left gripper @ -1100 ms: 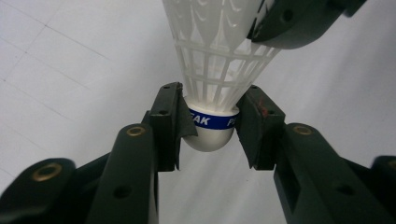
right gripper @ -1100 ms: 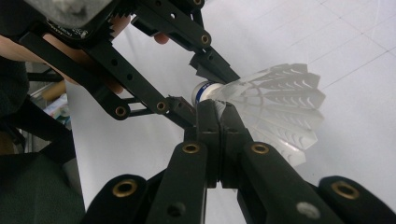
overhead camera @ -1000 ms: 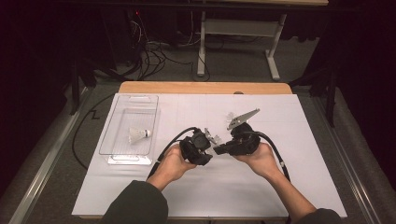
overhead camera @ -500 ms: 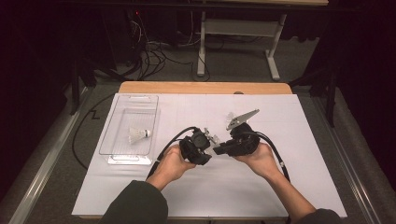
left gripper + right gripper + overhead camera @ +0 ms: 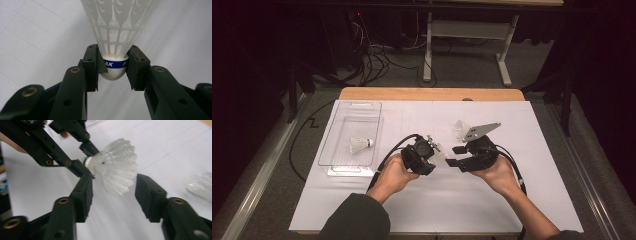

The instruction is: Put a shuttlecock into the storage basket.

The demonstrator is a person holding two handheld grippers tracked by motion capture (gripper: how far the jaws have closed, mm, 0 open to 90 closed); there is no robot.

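Handover of a white shuttlecock [image 5: 113,37] above the bench [image 5: 522,200]: the left tool [image 5: 113,68] clamped its blue-banded cork, feathers pointing toward the right tool [image 5: 113,195]. The right tool's jaws had just been opening and stood clear on either side of the skirt, so the transfer looked complete. A second shuttlecock [image 5: 360,144] lay in the clear tray [image 5: 334,125], a third [image 5: 460,127] on the bench.

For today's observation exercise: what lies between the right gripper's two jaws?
The white feather skirt of a shuttlecock, whose cork base the left gripper clamps. The right gripper has just been opening; its pads stand clear of the skirt, as the right gripper view shows.
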